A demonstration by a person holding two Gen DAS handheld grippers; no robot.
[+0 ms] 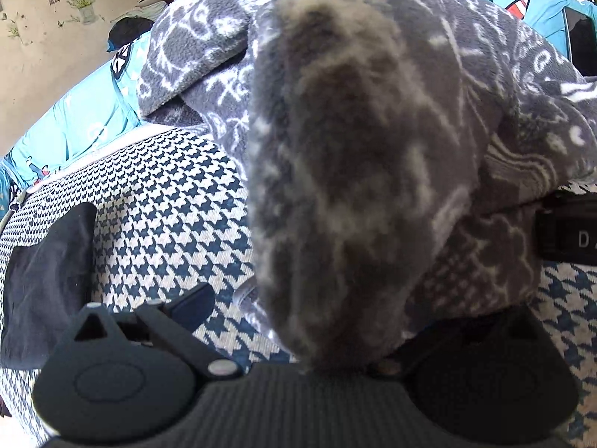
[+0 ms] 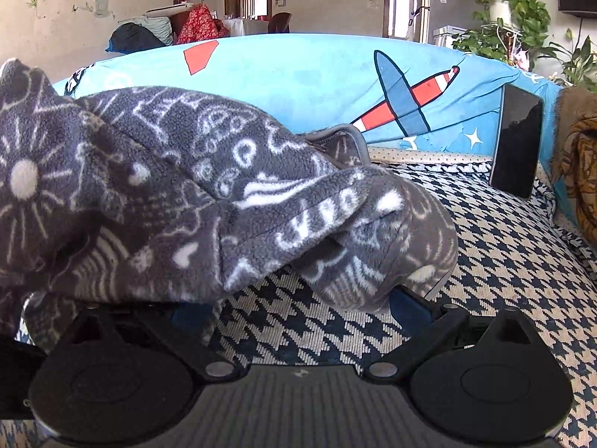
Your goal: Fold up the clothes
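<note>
Fleece garment (image 1: 358, 171), grey with white doodle print, hangs right over the left gripper (image 1: 335, 336) in the left wrist view: a thick fold drops from the top edge to the gripper's base and fills the gap between the fingers. Only the left finger's blue pad (image 1: 194, 298) shows, standing well out to the side; the other is buried under cloth, so whether the jaws actually pinch the fleece cannot be told. Past the fold, more of the garment is heaped up and away toward the blue cover (image 1: 86, 119), over the houndstooth cushion (image 1: 156, 201). A dark piece of cloth (image 1: 44, 280) lies on the cushion at left, and a black block with a letter on it (image 1: 571, 235) pokes in at the right edge.

The right wrist view gives what that one hides: the garment (image 2: 179, 194) as a long bundle lying across the frame, left to right, its rounded end low at the right. The right gripper (image 2: 298, 310) is spread wide, blue pads (image 2: 410, 310) just under the bundle's lower edge, bare houndstooth cushion (image 2: 503, 261) between them; a grip is not visible. Behind it are the blue cover with an aeroplane print (image 2: 406, 100), a dark phone (image 2: 516, 145) leaning against it, brown patterned fabric (image 2: 582, 164) at right, and a leafy plant (image 2: 511, 11).
</note>
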